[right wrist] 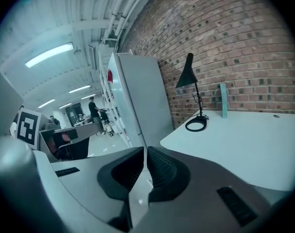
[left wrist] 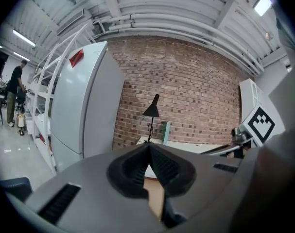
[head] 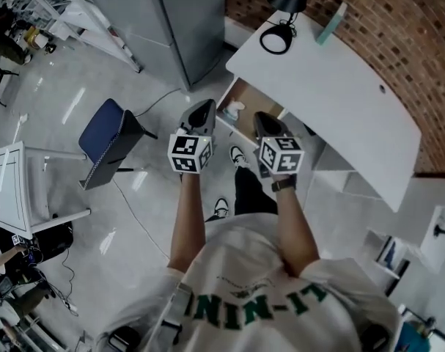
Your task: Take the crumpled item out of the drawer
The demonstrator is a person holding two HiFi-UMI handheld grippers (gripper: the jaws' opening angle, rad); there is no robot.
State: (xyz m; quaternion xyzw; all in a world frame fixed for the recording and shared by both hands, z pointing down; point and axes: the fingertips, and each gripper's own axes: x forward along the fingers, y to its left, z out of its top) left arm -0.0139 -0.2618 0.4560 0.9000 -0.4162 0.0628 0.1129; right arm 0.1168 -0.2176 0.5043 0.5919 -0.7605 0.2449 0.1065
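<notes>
In the head view the white desk (head: 339, 94) has an open drawer (head: 248, 96) with a wooden inside at its left end. A pale crumpled item (head: 234, 110) lies in that drawer. Both grippers are held side by side just in front of the drawer, above the floor. My left gripper (head: 204, 108) points at the drawer's near left corner, jaws shut and empty. My right gripper (head: 264, 120) is beside the drawer's right side, also shut with nothing in it. In the left gripper view the closed jaws (left wrist: 148, 148) frame a strip of brown wood (left wrist: 155, 194).
A black desk lamp (head: 281, 28) and a teal book (head: 331, 23) stand on the desk's far end. A grey fridge (head: 163, 20) stands left of the desk. A blue chair (head: 108, 138) and a white table (head: 9, 189) are on the left. A brick wall (head: 398, 28) runs behind.
</notes>
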